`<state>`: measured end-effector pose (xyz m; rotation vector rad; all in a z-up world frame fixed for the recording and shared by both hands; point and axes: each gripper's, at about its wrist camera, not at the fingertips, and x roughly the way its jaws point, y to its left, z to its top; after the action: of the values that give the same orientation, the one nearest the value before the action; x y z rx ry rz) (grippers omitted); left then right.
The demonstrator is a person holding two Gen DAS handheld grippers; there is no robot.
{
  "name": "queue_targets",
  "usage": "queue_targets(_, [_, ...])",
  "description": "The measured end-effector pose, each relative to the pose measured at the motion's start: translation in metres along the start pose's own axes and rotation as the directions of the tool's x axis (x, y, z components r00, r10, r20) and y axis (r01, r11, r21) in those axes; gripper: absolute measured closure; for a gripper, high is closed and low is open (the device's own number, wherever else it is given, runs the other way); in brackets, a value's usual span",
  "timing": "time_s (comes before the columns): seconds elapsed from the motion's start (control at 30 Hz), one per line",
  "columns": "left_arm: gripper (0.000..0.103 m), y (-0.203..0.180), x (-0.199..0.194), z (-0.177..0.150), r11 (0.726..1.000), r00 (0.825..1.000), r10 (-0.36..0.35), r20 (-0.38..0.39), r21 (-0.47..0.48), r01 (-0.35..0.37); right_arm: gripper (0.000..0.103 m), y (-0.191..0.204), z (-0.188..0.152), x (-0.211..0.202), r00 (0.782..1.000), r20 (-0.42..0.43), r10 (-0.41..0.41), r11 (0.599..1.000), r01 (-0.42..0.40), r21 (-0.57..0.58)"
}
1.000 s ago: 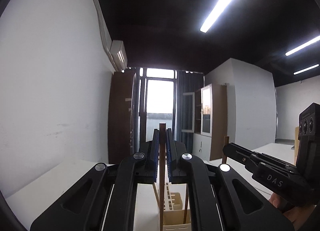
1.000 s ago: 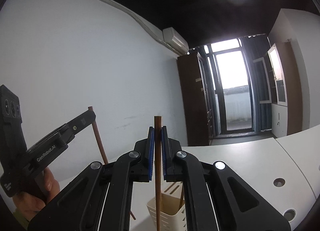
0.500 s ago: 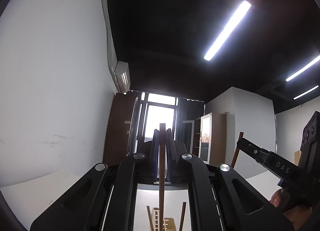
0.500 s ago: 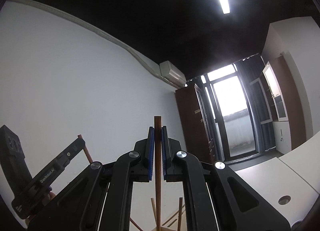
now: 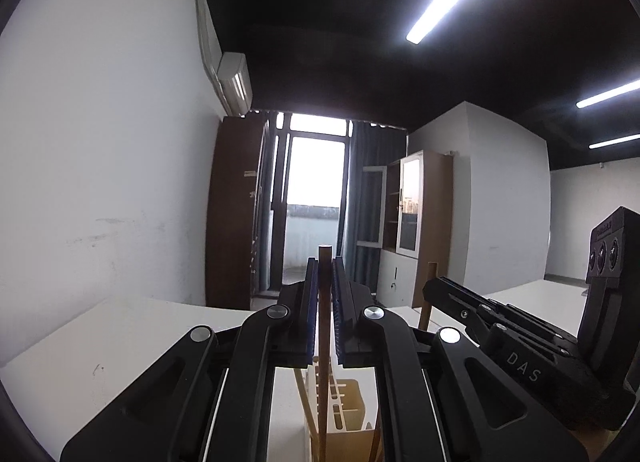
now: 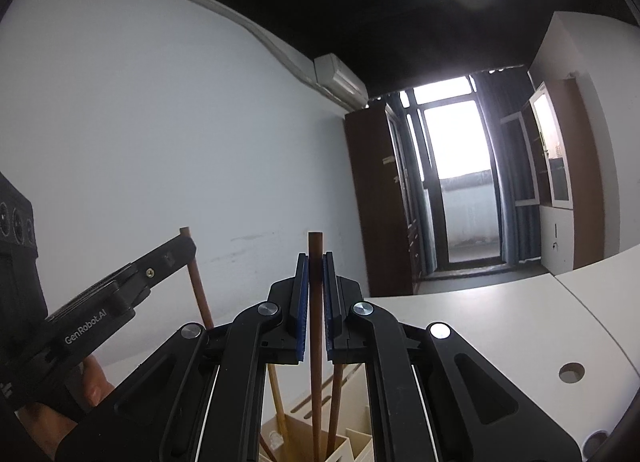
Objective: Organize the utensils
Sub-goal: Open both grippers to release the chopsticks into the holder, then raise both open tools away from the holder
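Left wrist view: left tongs (image 5: pixel 324 282) pointing level, blue-padded jaws closed tight on one brown wooden chopstick (image 5: pixel 324 342), held upright with its top end just above the jaw tips. Below the jaws, a beige slotted utensil holder (image 5: pixel 344 402) stands on the white desk (image 5: pixel 120 342); the chopstick's lower part runs down in front of it, and whether the tip is inside a compartment cannot be told. Other thin sticks lean beside it there. At right, the right tongs (image 5: pixel 434 290) seen from the side, gripping a second chopstick (image 5: pixel 430 278).

Right wrist view: right tongs (image 6: pixel 315 274), jaws likewise clamped on the upright second chopstick (image 6: pixel 315 342), its lower end reaching down into the utensil holder (image 6: pixel 352 438). Two more sticks stand slanted in the holder on either side. At left, the left tongs (image 6: pixel 188 248) pinching the first chopstick (image 6: pixel 198 286), tilted slightly; a hand (image 6: pixel 86 386) partly visible beneath. Desk (image 6: pixel 500 322) surface white, with round cable holes at right.
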<state>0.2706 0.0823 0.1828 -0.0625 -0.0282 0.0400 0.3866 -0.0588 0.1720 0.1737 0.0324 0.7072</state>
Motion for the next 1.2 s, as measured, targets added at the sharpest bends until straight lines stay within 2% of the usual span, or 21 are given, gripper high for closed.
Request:
queue_targets(0.13, [0.097, 0.007, 0.009, -0.008, 0.999, 0.997, -0.027, -0.073, -0.045, 0.024, 0.095, 0.006, -0.002, -0.004, 1.0, -0.03, -0.01, 1.0, 0.009, -0.02])
queue_targets(0.57, [0.097, 0.017, 0.014, -0.015, 0.999, 0.993, -0.027, -0.111, -0.037, 0.023, 0.095, 0.004, -0.007, 0.002, 0.993, -0.115, -0.016, 1.0, 0.013, -0.026])
queue_targets(0.77, [0.097, 0.027, 0.021, -0.018, 0.994, 0.986, -0.05, -0.162, -0.101, 0.034, 0.095, -0.002, -0.008, 0.006, 0.988, -0.156, -0.02, 1.0, 0.021, 0.0])
queue_targets(0.93, [0.094, 0.032, 0.013, -0.012, 0.992, 0.986, -0.054, -0.157, -0.122, 0.035, 0.093, -0.002, -0.002, -0.001, 0.988, -0.153, -0.017, 1.0, 0.018, 0.003])
queue_targets(1.0, [0.091, 0.032, 0.008, -0.008, 0.992, 0.988, -0.053, -0.146, -0.12, 0.035, 0.083, 0.0, -0.002, -0.006, 0.989, -0.149, -0.02, 1.0, 0.021, 0.002])
queue_targets(1.2, [0.086, 0.03, -0.007, -0.004, 0.994, 0.989, -0.046, -0.143, -0.106, 0.031, 0.083, 0.001, -0.004, -0.018, 0.987, -0.159, -0.037, 0.999, 0.036, -0.008])
